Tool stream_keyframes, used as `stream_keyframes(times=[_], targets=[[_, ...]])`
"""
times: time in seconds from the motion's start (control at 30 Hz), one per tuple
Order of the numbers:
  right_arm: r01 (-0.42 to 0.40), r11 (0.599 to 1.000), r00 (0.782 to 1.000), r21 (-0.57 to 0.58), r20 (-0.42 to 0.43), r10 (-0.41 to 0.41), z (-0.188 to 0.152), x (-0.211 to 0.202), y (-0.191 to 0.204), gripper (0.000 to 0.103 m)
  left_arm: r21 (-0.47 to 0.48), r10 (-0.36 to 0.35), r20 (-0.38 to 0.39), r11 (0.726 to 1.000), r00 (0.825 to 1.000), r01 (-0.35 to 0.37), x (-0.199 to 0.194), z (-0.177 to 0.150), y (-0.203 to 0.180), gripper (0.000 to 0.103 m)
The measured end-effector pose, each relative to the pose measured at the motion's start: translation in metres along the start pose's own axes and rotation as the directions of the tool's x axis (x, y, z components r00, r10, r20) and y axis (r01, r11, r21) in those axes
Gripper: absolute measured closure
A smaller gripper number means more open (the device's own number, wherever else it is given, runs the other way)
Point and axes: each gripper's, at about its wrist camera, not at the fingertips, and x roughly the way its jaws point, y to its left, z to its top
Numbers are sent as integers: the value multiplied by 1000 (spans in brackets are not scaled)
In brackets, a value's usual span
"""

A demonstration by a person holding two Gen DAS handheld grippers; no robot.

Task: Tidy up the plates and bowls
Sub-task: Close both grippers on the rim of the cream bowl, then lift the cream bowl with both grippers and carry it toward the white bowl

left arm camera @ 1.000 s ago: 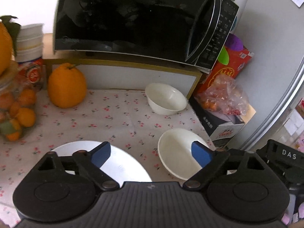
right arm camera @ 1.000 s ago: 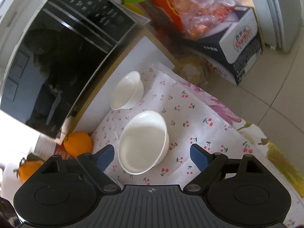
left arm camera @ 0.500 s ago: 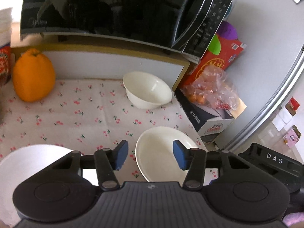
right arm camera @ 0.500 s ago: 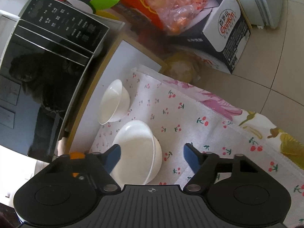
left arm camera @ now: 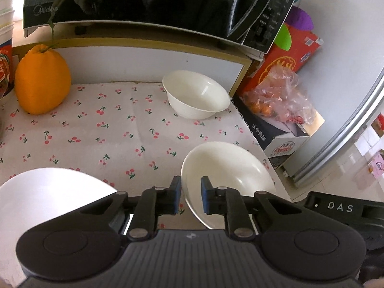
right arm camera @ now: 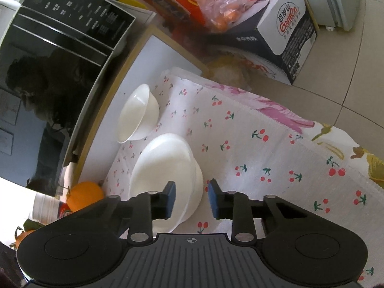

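Right now we are closing in on the near bowl (left arm camera: 228,175), which sits on the cherry-print cloth (left arm camera: 100,129) at its right edge, with the second bowl (left arm camera: 196,94) farther back against the white shelf panel (left arm camera: 144,64) under the microwave (left arm camera: 144,0). Our left gripper (left arm camera: 190,198) has its jaws narrowed to a small gap that straddles the bowl's near-left rim — not visibly pinching it yet. Our right gripper (right arm camera: 190,200) comes at the same bowl (right arm camera: 165,172) from the other side, jaws half-spread astride the rim and wall, apart from both. We judge this the grasp step. Next we would need to seat one pad inside and one outside the rim, close firmly, then lift level toward the far bowl for nesting. A white plate (left arm camera: 48,204) lies at lower left, a large orange fruit (left arm camera: 43,84) behind it.
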Motion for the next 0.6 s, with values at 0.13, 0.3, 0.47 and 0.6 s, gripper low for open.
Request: stream_keyframes(times=[0.13, 0.3, 0.47, 0.6], targets=[[-8, 1000, 1000, -7, -5, 8, -1, 2, 1, 85, -34, -15, -6, 999, 1000, 15, 1, 0, 6, 92], [-6, 1000, 1000, -5, -4, 6, -1, 2, 1, 86, -48, -25, -8, 999, 1000, 24, 0, 0, 7, 93], [-8, 1000, 1000, -15, 2, 8, 0, -1, 5, 86, -51, -36, 7, 998, 999, 36, -6, 2, 6, 93], [-17, 1000, 1000, -21, 10, 17, 0, -6, 7, 86, -48, -38, 15, 998, 999, 39, -10, 3, 5, 93]])
